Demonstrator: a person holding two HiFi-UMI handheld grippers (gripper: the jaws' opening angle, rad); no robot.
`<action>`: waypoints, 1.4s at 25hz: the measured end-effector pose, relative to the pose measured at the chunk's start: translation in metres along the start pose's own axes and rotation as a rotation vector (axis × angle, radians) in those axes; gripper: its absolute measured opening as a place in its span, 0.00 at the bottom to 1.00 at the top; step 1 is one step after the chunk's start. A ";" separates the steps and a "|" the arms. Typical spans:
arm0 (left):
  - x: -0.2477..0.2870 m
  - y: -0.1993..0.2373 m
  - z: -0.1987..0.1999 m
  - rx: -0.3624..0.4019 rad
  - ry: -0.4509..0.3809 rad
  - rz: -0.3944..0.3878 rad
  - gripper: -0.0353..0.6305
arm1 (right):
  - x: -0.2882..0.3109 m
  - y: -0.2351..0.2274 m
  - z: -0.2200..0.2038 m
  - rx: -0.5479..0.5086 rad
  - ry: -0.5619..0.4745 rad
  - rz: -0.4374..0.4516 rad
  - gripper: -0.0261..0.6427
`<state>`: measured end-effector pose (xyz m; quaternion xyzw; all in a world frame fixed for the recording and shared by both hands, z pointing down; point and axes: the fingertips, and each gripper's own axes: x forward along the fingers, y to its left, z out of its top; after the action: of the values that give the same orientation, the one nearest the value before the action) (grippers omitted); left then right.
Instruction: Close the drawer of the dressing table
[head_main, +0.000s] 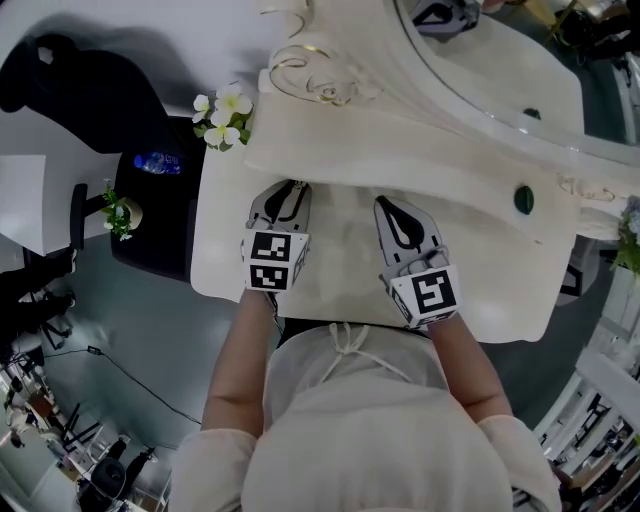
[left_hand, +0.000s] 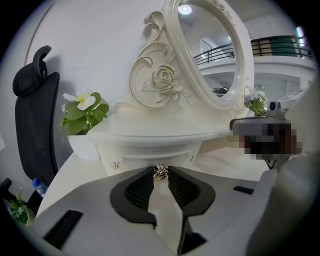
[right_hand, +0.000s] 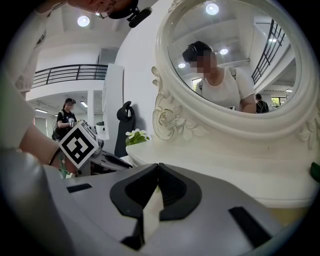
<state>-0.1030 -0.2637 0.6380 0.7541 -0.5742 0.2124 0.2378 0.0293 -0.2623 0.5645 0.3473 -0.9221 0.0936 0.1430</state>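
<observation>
The cream dressing table (head_main: 480, 300) has a raised shelf (left_hand: 165, 131) under its oval mirror (left_hand: 212, 50). A small drawer front (left_hand: 145, 154) sits beneath that shelf and carries a little metal knob (left_hand: 160, 171). My left gripper (left_hand: 160, 174) is shut on this knob, with the jaw tips pinching it from both sides. In the head view the left gripper (head_main: 288, 192) reaches to the shelf's edge. My right gripper (head_main: 392, 208) hovers over the tabletop beside it. In the right gripper view the right gripper (right_hand: 158, 169) is shut with nothing between its jaws.
White flowers in a pot (head_main: 224, 116) stand at the table's left corner. A black chair (head_main: 90, 90) and a water bottle (head_main: 158, 162) are to the left. A dark green round object (head_main: 524, 199) lies at the right, under the mirror frame. A second small knob (left_hand: 115, 165) sits left of the gripped one.
</observation>
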 end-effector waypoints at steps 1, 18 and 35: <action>0.001 0.000 0.000 0.001 0.001 0.002 0.21 | 0.000 -0.001 0.000 0.005 0.001 -0.002 0.05; 0.010 0.001 0.006 -0.020 -0.012 0.019 0.21 | -0.012 -0.006 0.005 0.007 -0.013 -0.038 0.05; -0.041 -0.021 0.018 -0.001 -0.106 -0.089 0.41 | -0.040 0.016 0.029 0.003 -0.054 -0.108 0.05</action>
<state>-0.0923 -0.2388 0.5969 0.7890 -0.5520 0.1608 0.2166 0.0413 -0.2340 0.5229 0.3991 -0.9054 0.0777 0.1222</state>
